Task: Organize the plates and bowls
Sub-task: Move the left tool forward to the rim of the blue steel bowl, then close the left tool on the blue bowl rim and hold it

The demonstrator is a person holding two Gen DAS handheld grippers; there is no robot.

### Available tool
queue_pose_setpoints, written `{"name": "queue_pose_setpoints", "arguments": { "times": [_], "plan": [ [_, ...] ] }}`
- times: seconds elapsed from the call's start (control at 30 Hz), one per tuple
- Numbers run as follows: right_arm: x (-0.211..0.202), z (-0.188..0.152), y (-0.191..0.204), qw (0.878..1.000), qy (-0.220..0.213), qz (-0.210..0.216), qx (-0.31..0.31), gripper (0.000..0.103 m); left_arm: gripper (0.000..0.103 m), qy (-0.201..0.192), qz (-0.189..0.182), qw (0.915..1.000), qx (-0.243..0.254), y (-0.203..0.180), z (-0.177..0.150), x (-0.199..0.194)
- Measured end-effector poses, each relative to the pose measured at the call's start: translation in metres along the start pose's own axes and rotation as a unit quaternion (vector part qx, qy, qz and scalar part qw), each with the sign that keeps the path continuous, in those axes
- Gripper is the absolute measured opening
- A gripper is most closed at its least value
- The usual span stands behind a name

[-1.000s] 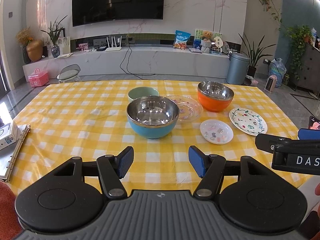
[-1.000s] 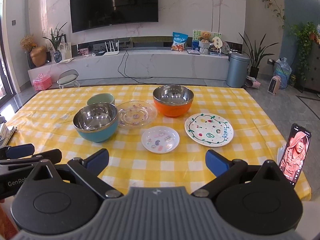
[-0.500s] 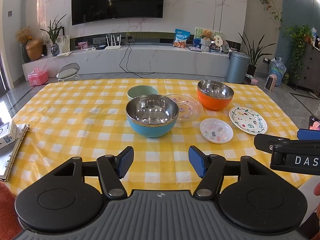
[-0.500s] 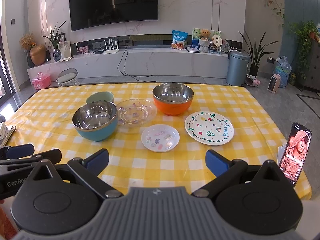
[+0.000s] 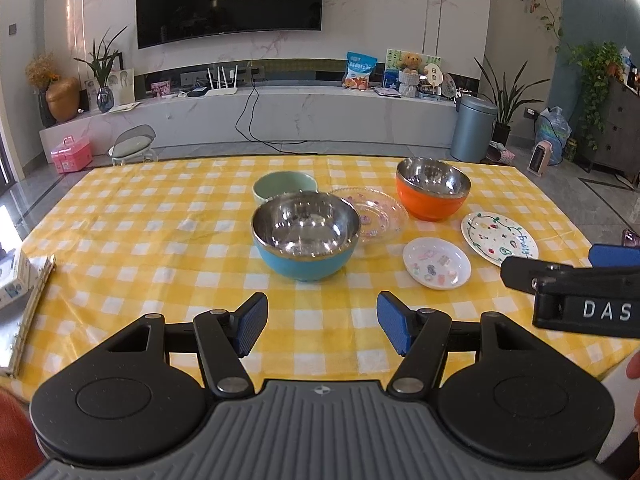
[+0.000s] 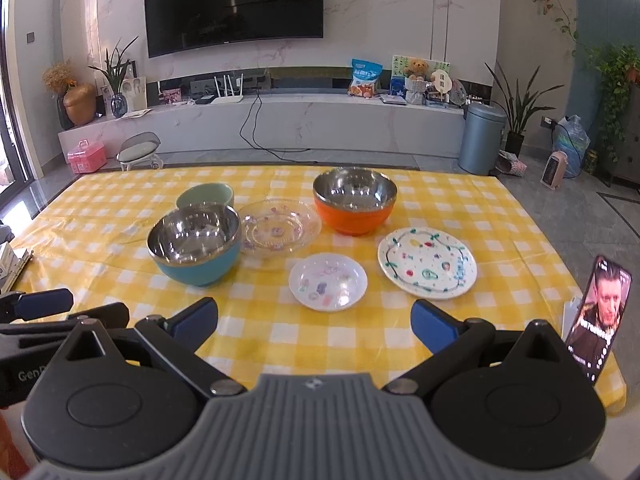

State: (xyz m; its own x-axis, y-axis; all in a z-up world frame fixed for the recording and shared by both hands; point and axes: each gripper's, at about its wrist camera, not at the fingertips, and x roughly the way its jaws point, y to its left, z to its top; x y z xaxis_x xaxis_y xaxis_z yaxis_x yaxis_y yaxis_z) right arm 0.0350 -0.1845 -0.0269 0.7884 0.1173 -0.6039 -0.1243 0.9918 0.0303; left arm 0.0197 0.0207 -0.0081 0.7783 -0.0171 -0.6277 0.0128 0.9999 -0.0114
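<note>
Since nothing stacked yet, task at start. Left wrist view: left claw [image 5: 322, 328] released, empty, low centre; blue bowl [image 5: 305, 235] mid-frame on table [image 5: 132, 232], green bowl [image 5: 284, 186] behind. Right wrist view: right claw [image 6: 314, 324] released, empty; orange bowl [image 6: 355, 200], glass plate [image 6: 280, 229], small plate [image 6: 328, 281], painted plate [image 6: 427, 263] all separate, centre-right.

Across the lower middle of both frames the tabletop [image 6: 312, 340] lay bare ahead of the open jaws, while the blue bowl [image 6: 198, 246], glass plate [image 6: 280, 229] and orange bowl [image 6: 354, 204] crowded the centre, and a propped phone [image 6: 598, 320] stood at lower right.
</note>
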Motion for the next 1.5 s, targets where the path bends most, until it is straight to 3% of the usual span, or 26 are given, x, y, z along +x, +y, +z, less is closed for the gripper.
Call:
{"name": "queue_pose_setpoints", "arguments": {
  "times": [0.1, 0.2, 0.33, 0.43, 0.67, 0.87, 1.1, 1.23, 1.3, 1.43, 1.5],
  "plan": [
    [0.010, 0.015, 0.002, 1.000, 0.004, 0.010, 0.010, 0.100, 0.072, 0.000, 0.006, 1.0000, 0.003, 0.006, 0.015, 0.004],
    [0.024, 0.030, 0.006, 0.999, 0.011, 0.026, 0.022, 0.100, 0.063, 0.003, 0.011, 0.9999, 0.009, 0.011, 0.031, 0.013],
    [0.050, 0.050, 0.017, 0.999, 0.026, 0.034, 0.024, 0.097, 0.062, 0.005, 0.015, 0.9998, 0.010, 0.017, 0.050, 0.029],
    [0.071, 0.061, 0.027, 0.999, 0.032, 0.027, 0.024, 0.087, 0.062, 0.010, 0.015, 0.9997, -0.017, 0.029, 0.060, 0.045],
    [0.120, 0.079, 0.049, 0.997, 0.051, 0.044, 0.032, 0.074, 0.062, 0.027, 0.027, 0.9953, -0.089, 0.060, 0.077, 0.087],
    [0.159, 0.076, 0.058, 0.995, 0.076, 0.055, 0.040, 0.063, 0.063, 0.057, 0.032, 0.9913, -0.115, 0.074, 0.074, 0.128],
    [0.195, 0.062, 0.059, 0.991, 0.114, 0.060, 0.048, 0.061, 0.066, 0.094, 0.028, 0.9844, -0.146, 0.085, 0.059, 0.159],
    [0.208, 0.054, 0.059, 0.986, 0.137, 0.069, 0.058, 0.054, 0.066, 0.107, 0.013, 0.9827, -0.151, 0.082, 0.052, 0.168],
    [0.212, 0.050, 0.058, 0.984, 0.147, 0.074, 0.066, 0.049, 0.059, 0.111, 0.003, 0.9826, -0.149, 0.080, 0.051, 0.171],
    [0.214, 0.047, 0.056, 0.983, 0.144, 0.087, 0.075, 0.045, 0.035, 0.118, -0.006, 0.9828, -0.142, 0.077, 0.048, 0.179],
    [0.213, 0.046, 0.056, 0.982, 0.142, 0.095, 0.078, 0.039, 0.030, 0.118, -0.004, 0.9830, -0.140, 0.077, 0.047, 0.181]
  ]
}}
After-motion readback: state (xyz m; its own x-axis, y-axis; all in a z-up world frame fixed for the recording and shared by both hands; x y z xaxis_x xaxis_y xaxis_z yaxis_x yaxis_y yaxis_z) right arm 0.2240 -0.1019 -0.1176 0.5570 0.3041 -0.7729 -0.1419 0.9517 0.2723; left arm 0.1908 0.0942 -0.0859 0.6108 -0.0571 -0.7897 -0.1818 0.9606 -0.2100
